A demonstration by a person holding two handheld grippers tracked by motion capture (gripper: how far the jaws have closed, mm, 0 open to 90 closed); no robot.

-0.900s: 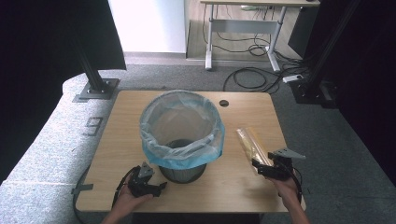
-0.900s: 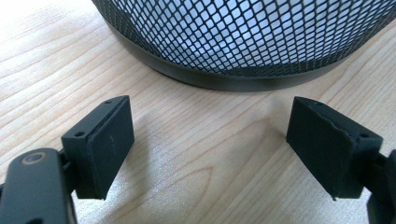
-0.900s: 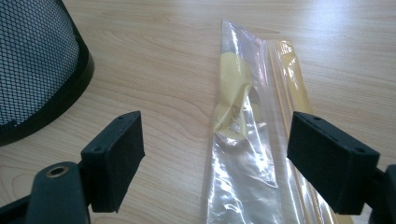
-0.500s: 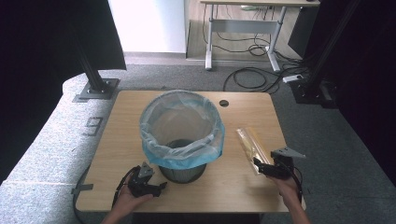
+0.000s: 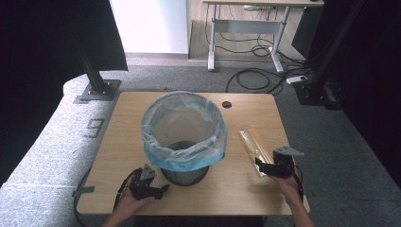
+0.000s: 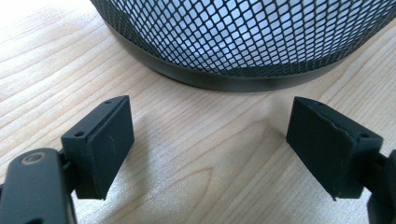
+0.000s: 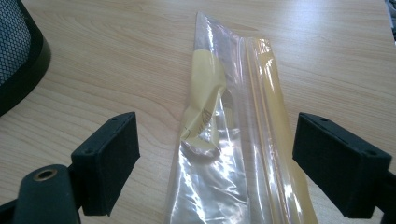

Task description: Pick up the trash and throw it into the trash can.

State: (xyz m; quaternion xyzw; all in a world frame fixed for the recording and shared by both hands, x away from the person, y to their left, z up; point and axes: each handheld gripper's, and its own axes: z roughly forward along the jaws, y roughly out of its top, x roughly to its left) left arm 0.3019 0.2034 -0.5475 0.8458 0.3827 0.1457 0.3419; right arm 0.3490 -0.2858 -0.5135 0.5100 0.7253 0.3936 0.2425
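**Right tongs straddle wrapper, no grip**

My right gripper (image 7: 215, 158) stands wide apart over the clear plastic wrapper (image 7: 233, 140), lying at the mesh bin's (image 5: 184, 137) four o'clock. My left gripper (image 6: 210, 144), jaws apart and empty, faces the bin's base at seven o'clock.

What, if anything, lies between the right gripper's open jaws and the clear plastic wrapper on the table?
Nothing visible does. The right gripper has its jaws open on either side of the near end of the plastic wrapper, which lies flat on the table. The bin stands off to one side.
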